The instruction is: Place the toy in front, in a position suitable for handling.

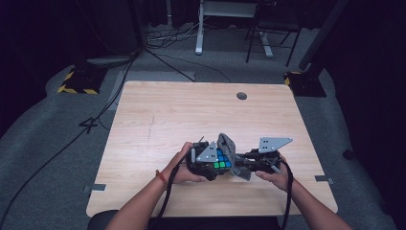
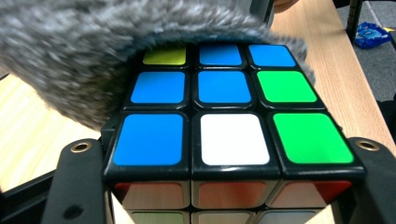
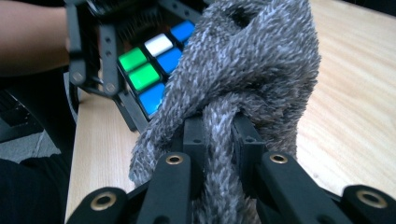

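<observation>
A scrambled Rubik's cube [image 1: 221,160] sits between the jaws of my left gripper [image 1: 210,165], which is shut on it near the table's front middle. In the left gripper view the cube's [image 2: 224,121] top face shows blue, green, white and yellow tiles, with the black jaws pressed on both sides. A grey fuzzy cloth [image 1: 229,146] lies over the cube's far edge. My right gripper [image 1: 239,167] comes in from the right, shut on a bunched fold of that cloth [image 3: 252,70]. In the right gripper view the cube [image 3: 149,70] lies behind the cloth at upper left.
The wooden table [image 1: 191,115] has a round cable hole [image 1: 242,96] at the back right. Cables and desk legs [image 1: 199,28] are on the grey floor beyond. A blue packet [image 2: 371,35] lies on the floor past the table edge.
</observation>
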A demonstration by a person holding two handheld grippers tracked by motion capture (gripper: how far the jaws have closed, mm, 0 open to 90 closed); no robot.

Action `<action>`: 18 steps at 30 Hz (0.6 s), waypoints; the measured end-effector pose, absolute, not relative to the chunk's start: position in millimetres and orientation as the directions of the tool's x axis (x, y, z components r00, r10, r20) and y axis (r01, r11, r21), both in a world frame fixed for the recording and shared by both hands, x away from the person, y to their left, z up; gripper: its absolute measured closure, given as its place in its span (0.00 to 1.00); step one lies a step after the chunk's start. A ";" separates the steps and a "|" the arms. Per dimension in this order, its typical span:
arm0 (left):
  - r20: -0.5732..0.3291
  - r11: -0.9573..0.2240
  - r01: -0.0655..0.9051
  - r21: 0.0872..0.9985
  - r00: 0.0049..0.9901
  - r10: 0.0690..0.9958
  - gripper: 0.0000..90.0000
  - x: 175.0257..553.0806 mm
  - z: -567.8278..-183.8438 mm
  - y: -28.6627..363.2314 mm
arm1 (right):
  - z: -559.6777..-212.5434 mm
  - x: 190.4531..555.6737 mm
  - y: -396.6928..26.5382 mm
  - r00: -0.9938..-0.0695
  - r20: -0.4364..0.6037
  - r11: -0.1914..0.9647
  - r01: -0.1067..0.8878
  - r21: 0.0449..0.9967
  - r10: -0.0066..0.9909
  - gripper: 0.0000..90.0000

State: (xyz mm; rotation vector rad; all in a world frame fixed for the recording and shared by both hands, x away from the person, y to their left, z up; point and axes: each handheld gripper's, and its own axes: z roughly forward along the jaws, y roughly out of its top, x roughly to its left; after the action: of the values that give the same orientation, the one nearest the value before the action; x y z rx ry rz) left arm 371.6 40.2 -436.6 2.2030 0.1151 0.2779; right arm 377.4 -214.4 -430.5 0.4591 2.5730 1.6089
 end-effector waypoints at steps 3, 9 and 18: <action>0.151 -0.602 -0.013 0.798 0.972 0.180 0.36 371.9 -436.7 40.8 | -428.7 375.9 -214.9 -0.954 0.093 0.396 0.205 0.895 0.284 0.88; 0.183 -0.675 -0.032 0.738 0.971 0.154 0.37 368.9 -442.7 30.0 | -423.3 372.0 -210.9 -0.967 0.092 0.368 0.177 0.913 0.237 0.88; 0.189 -0.678 -0.016 0.735 0.965 0.183 0.37 371.5 -441.1 31.4 | -422.6 369.7 -208.3 -0.959 0.024 0.430 0.149 0.890 0.282 0.88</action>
State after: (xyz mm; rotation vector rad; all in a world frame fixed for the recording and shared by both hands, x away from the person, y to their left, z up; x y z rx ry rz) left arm 371.5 31.4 -441.1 2.2970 0.1165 0.3149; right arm 369.7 -208.3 -422.6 0.3856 2.5454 1.5642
